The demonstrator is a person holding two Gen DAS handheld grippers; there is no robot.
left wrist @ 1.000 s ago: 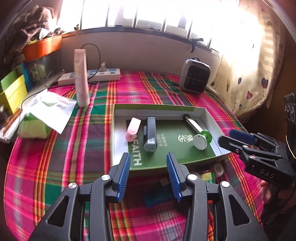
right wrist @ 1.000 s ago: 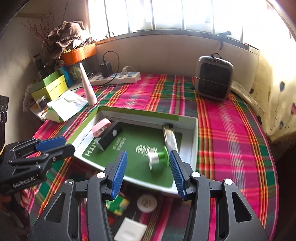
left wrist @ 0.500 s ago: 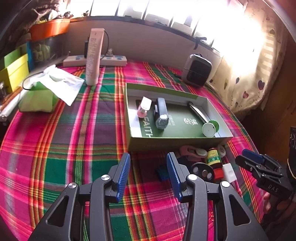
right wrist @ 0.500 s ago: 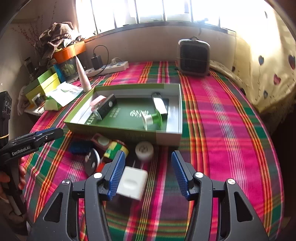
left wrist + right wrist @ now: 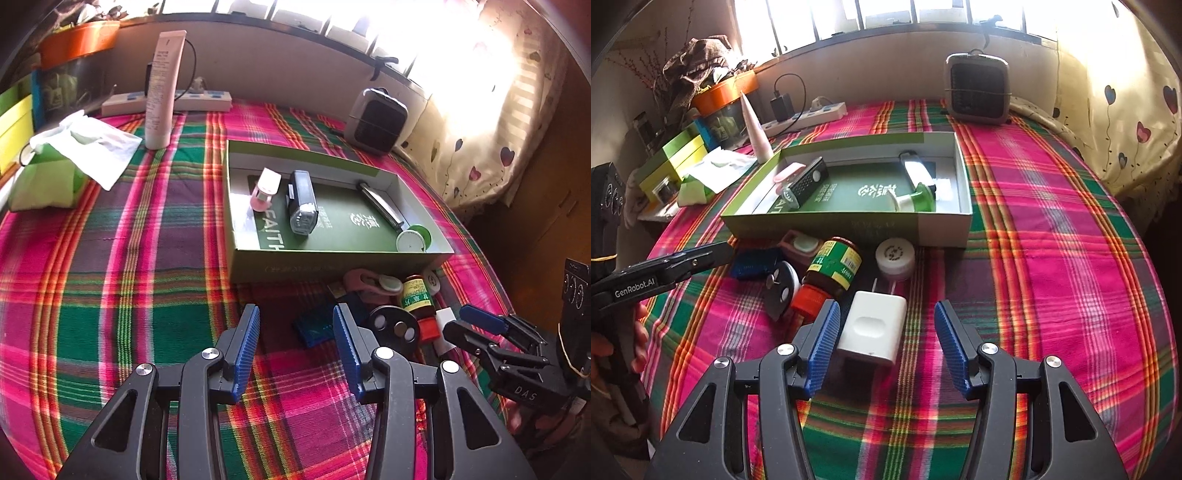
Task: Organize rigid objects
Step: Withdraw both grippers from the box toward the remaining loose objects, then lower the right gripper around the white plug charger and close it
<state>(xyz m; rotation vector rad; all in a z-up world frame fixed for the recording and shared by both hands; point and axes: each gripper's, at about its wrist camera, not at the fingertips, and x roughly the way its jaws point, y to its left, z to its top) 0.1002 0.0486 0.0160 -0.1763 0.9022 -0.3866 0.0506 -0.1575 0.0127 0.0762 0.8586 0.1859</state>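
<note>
While some things already lay in the green box [image 5: 849, 225], we judged the tidying was only partly done, because a little heap of things was not yet put away. The box sat open on the checked cloth [image 5: 1052, 258], and inside it we saw four things: a pink clip [image 5: 265, 188], a black torch [image 5: 302, 206], a silver stick [image 5: 380, 203] and a green and white spool [image 5: 413, 240]. The pink clip and the torch lay side by side at one end, and the spool lay at the other end, touching the tip of the silver stick. Just outside the front wall of the box was the heap. In it we saw a white plug [image 5: 871, 332], a brown bottle with a red cap [image 5: 831, 273], a round white lid [image 5: 895, 256], a black round thing [image 5: 781, 291], a blue thing [image 5: 753, 262] and a pink and white thing [image 5: 799, 245]. We thought all six still had to go in the box. Our right tongs [image 5: 884, 343] were open wide and held nothing, and the white plug lay just in front of them, closer to one finger than the other. It looked like the next thing to pick up. Our left tongs [image 5: 295, 339] were also open and empty, hanging over the cloth near the blue thing.
</note>
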